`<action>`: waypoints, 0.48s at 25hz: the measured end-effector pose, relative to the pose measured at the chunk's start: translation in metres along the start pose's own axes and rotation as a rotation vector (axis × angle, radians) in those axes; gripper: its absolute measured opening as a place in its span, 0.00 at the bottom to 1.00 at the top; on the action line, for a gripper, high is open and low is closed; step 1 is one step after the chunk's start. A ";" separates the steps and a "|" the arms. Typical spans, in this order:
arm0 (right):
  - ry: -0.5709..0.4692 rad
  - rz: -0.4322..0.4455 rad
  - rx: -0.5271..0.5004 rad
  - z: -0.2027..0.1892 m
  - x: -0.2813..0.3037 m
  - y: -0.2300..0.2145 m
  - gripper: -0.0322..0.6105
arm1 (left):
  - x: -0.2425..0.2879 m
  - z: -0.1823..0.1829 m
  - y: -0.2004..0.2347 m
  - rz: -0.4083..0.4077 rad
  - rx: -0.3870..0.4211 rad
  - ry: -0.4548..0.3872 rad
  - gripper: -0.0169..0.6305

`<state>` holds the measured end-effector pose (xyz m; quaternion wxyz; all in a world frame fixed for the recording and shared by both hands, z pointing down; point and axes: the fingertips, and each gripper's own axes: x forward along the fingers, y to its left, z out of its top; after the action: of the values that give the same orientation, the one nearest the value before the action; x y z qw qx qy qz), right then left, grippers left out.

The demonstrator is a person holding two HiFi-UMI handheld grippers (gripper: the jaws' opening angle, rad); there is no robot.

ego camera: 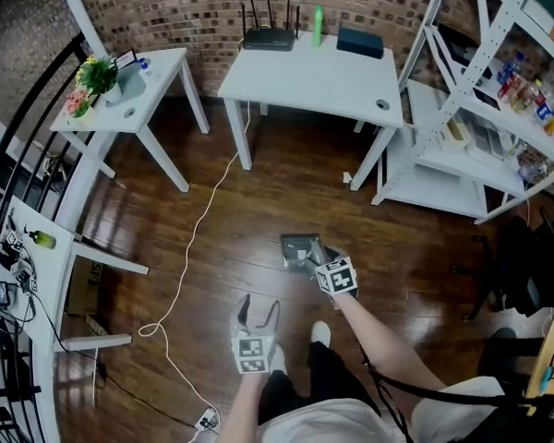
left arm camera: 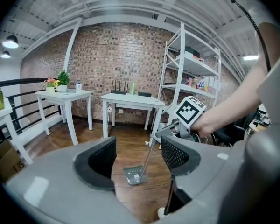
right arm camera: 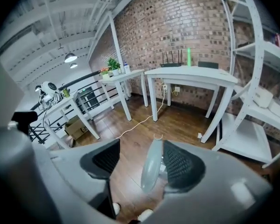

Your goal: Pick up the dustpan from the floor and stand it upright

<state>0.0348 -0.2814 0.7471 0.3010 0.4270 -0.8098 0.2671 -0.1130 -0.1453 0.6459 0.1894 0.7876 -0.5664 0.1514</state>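
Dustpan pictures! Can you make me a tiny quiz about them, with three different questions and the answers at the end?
1. True or false: the dustpan sits on top of the middle table.
2. Pick one: which has the dustpan's handle between its jaws? A the left gripper, B the right gripper.
3. Fill the gap: the bottle on the middle table is coloured ____.

Key: 1 false, it is on the floor; 2 B; 3 green.

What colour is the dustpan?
Grey; the dustpan shows best in the left gripper view.
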 end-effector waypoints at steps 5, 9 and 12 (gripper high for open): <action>-0.159 -0.016 0.064 -0.014 -0.109 0.051 0.47 | -0.034 0.036 -0.021 -0.092 0.010 -0.097 0.53; -0.394 -0.085 0.107 0.005 -0.221 0.085 0.47 | -0.076 0.070 -0.040 -0.151 0.067 -0.184 0.53; -0.564 -0.164 0.061 0.034 -0.298 0.103 0.47 | -0.109 0.108 -0.047 -0.164 0.110 -0.269 0.53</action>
<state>0.0733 -0.0961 0.4931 0.0716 0.5574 -0.8158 0.1368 -0.0999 -0.0913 0.4951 0.0802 0.8536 -0.5114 0.0593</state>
